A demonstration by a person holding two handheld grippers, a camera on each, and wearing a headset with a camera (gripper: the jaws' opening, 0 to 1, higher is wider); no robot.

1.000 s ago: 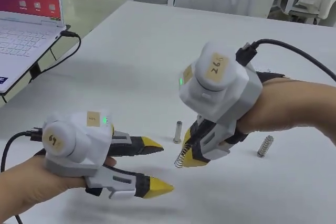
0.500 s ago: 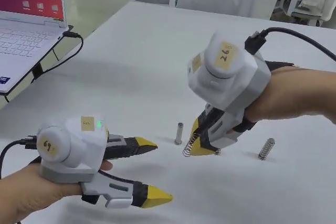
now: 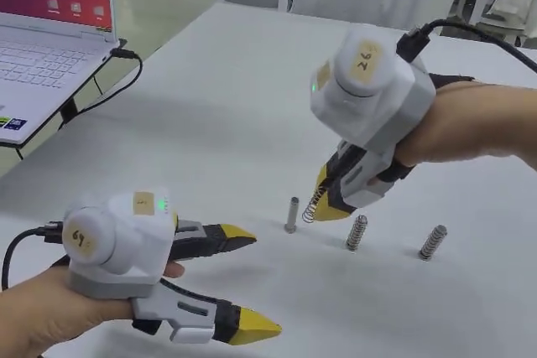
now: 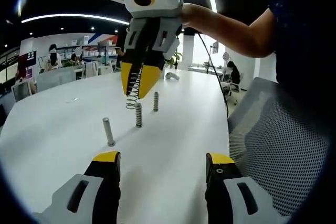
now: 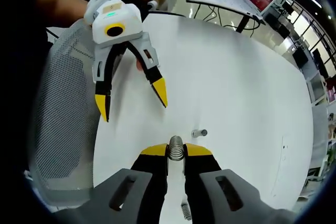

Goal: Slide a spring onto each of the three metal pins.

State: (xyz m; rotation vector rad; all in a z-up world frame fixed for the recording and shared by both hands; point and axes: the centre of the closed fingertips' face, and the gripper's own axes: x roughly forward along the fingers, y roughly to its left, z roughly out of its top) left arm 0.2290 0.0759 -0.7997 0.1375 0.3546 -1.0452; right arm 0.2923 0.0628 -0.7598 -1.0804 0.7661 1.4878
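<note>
— Head view: which step was in hand?
— The third spring, I'd judge. The right gripper (image 3: 325, 200) was clamped on a spring (image 3: 314, 204), which hung tilted in the air just above and beside the bare pin (image 3: 291, 215), not touching it. That pin stood upright on the table (image 3: 210, 106), well in from its edges. Toward the right edge a middle spring (image 3: 357, 232) and an end spring (image 3: 433, 241) stood upright, each seemingly seated on its own pin.
— And the left gripper?
— The left gripper (image 3: 264, 282) hovered by the table's near edge, jaws spread wide and holding nothing, well apart from the pin.
— What did the next move call for?
— Turning the spring upright, centring its open lower end over the pin's top, then lowering it and letting go. A tilted coil would likely catch on the pin's rim.
</note>
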